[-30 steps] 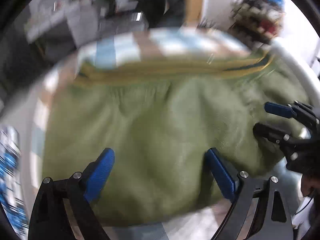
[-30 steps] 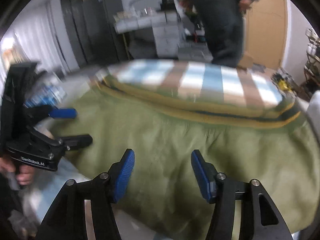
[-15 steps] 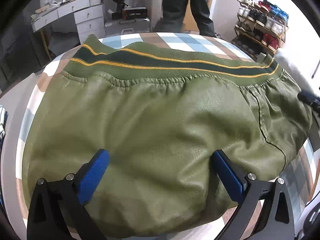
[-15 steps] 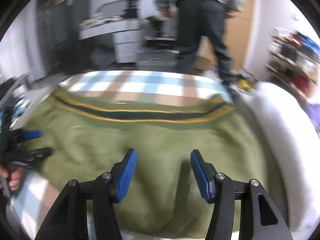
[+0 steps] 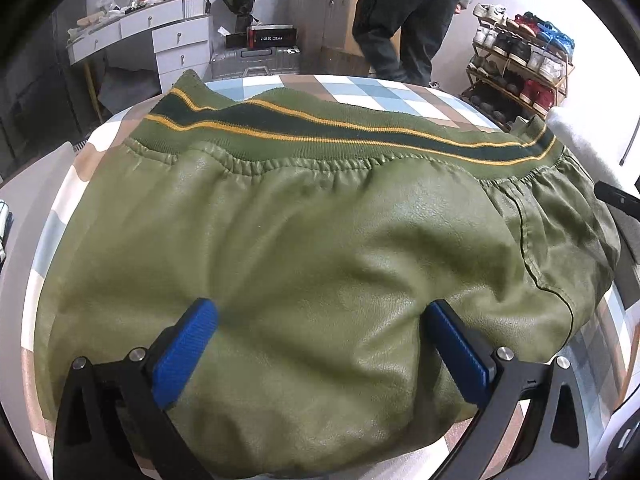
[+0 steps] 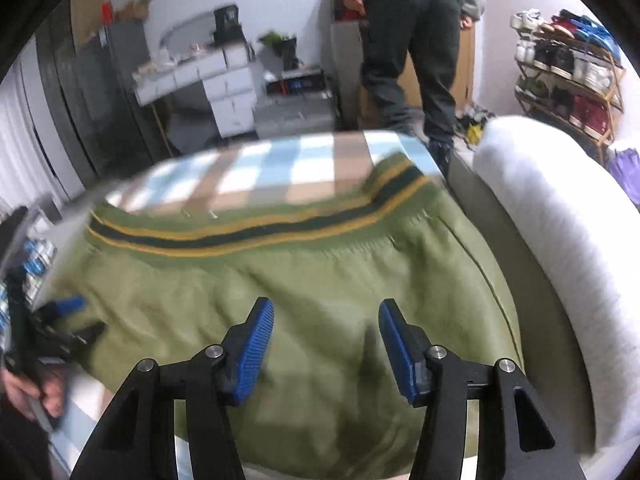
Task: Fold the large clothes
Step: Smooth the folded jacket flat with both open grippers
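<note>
Hovering over a green jacket (image 5: 320, 248), both grippers hold nothing.

Left gripper (image 5: 320, 344) stands at its widest at the bottom of its frame, blue pads over the jacket's near edge with nothing pinched; right gripper (image 6: 326, 340) sits about half open, its jaws closing slightly, with only loose jacket under the gap and no grip on it. The jacket lies spread flat across a checked tabletop (image 5: 360, 92), filling the middle of both frames, its striped knit hem (image 5: 340, 128) along the far side toward the top. In the right wrist view the left gripper shows at the left edge, with a hand (image 6: 28, 392) on its handle at lower left. Beyond the tabletop a person (image 5: 408, 20) stands at upper centre, a shoe rack (image 5: 520, 64) at upper right, white drawers (image 5: 160, 40) at upper left.
</note>
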